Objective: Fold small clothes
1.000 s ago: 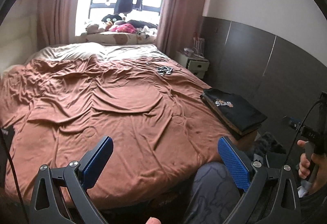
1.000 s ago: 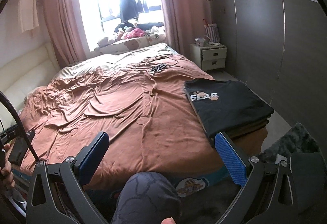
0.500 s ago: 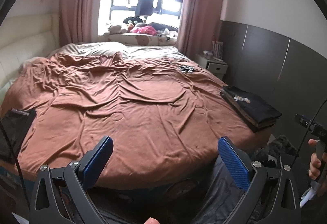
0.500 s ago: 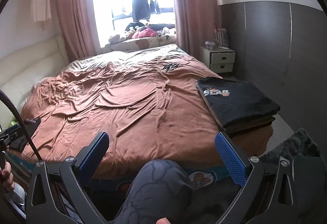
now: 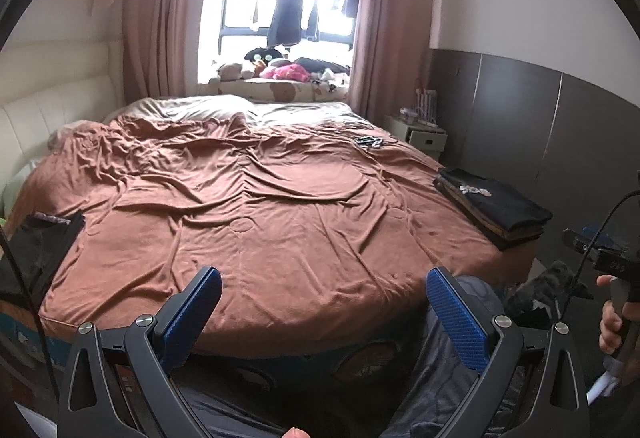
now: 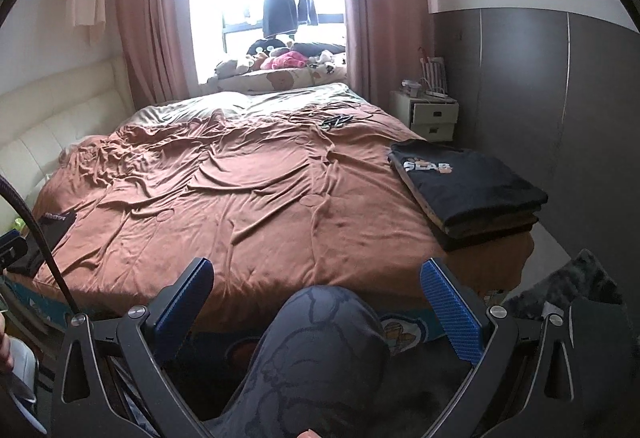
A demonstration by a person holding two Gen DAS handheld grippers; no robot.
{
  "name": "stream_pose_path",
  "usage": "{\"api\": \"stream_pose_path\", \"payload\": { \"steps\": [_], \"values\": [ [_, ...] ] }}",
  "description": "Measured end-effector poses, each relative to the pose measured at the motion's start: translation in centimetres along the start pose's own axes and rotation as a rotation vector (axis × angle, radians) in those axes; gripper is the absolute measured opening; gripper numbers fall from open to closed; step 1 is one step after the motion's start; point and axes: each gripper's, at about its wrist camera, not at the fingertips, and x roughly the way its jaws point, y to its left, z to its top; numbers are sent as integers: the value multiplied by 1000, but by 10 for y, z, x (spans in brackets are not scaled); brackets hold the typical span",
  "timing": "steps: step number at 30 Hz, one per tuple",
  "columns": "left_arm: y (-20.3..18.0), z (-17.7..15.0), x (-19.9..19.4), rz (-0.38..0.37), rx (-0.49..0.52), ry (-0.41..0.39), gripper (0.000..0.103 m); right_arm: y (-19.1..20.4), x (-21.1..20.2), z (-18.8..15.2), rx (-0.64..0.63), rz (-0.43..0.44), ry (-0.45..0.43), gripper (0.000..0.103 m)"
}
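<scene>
Now, with both the left gripper [image 5: 322, 312] and right gripper [image 6: 316, 302] spread wide and empty, we should reach left for the dark garment [image 5: 34, 250] at the bed's [image 5: 280, 222] near-left edge, leaving the folded stack [image 6: 472, 194] at right undisturbed.

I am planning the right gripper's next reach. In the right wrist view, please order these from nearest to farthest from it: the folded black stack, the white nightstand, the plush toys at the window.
1. Folded black stack: right edge of the bed.
2. White nightstand: beyond the stack, against the right wall.
3. Plush toys: window sill, past the bed's far end.
</scene>
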Motion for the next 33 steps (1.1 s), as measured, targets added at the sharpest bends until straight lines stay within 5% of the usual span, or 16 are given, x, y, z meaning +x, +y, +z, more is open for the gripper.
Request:
{"api": "stream_pose_path", "payload": {
  "steps": [33],
  "values": [
    [1,-7,-16,14,-15,-49,103,6,-3,-13,-17,-4,-56,103]
  ]
}}
